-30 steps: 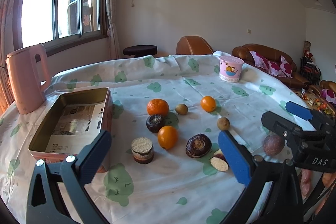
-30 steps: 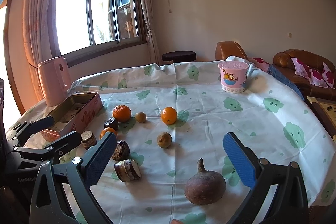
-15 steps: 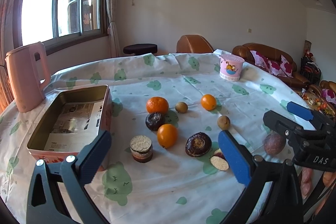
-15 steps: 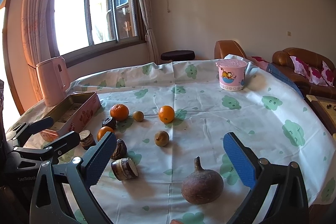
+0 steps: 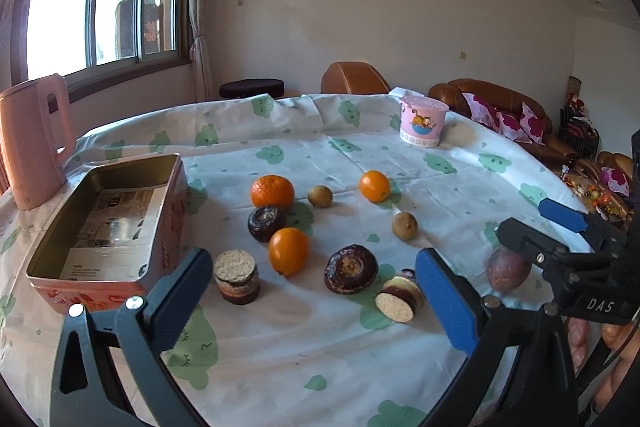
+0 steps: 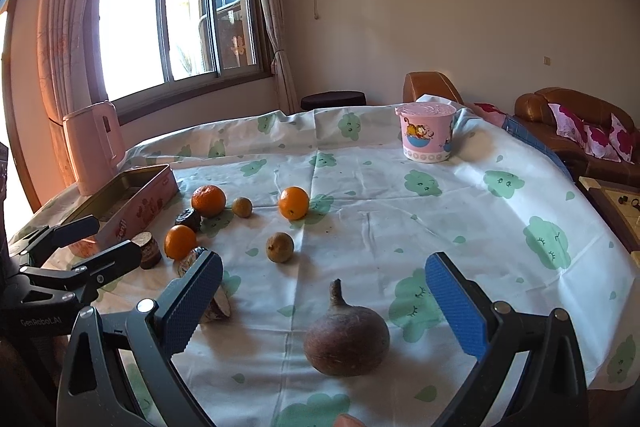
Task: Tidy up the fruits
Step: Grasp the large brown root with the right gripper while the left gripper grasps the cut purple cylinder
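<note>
Fruits lie scattered on the table: three oranges, the nearest point(image 5: 288, 250), two small brown fruits point(image 5: 404, 225), dark mangosteens point(image 5: 351, 269) and cut halves point(image 5: 236, 276). An open empty tin box point(image 5: 108, 223) stands at the left. My left gripper point(image 5: 316, 291) is open and empty, hovering near the nearest orange and mangosteen. My right gripper point(image 6: 324, 303) is open and empty, its fingers either side of a brown stemmed fruit point(image 6: 346, 341). That fruit also shows in the left wrist view point(image 5: 509, 269).
A pink kettle point(image 5: 34, 143) stands behind the tin box. A pink cartoon tub point(image 5: 422, 121) sits at the table's far side. The tablecloth point(image 6: 440, 219) has green cloud prints. Sofas and a stool stand beyond the table.
Both grippers have drawn slightly nearer the table and fruits. The right gripper has closed in over the brown stemmed fruit. Both stay open.
</note>
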{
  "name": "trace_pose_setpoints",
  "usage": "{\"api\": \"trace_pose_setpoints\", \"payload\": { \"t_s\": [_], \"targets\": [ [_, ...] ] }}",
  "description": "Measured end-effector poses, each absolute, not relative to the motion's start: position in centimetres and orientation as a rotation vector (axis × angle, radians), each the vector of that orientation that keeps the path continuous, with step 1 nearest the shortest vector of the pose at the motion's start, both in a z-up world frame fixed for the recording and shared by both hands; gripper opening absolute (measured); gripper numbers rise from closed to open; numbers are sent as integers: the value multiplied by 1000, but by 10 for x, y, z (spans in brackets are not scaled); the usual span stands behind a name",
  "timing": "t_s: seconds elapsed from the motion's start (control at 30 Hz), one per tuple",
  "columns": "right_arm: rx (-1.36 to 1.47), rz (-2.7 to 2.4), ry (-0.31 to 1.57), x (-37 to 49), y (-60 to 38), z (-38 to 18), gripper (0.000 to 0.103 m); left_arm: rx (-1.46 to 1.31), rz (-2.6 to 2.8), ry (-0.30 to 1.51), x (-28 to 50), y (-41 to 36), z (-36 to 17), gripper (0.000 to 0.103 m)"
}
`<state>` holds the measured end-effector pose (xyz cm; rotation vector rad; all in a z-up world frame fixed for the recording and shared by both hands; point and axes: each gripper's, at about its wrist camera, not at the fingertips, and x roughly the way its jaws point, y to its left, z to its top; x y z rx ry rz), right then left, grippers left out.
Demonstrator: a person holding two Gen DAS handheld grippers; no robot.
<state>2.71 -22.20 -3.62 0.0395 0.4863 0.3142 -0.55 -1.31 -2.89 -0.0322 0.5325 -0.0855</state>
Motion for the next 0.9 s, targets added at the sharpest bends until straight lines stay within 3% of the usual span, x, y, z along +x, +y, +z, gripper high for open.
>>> {"api": "trace_pose_setpoints", "payload": {
  "t_s": [0.1,0.17,0.3,0.37,0.57,0.73,0.9],
  "targets": [
    [38,302,506,28,-232,-47,102,-17,-129,533,-7,-29,-32,102],
    [43,303,519,30,-237,-53,102,-1,-156,550,-5,-39,-35,95],
    [64,317,528,32,-245,-62,101,17,-190,611,2,-54,-44,90],
    [64,328,529,32,-246,-65,100,26,-189,640,7,-58,-48,80],
    [66,382,543,34,-245,-73,86,-10,-220,711,14,-61,-54,66],
    [70,413,565,38,-245,-80,70,8,-246,752,18,-71,-61,66],
    [59,475,582,39,-241,-84,56,-4,-272,832,29,-72,-69,49]
  ]
}}
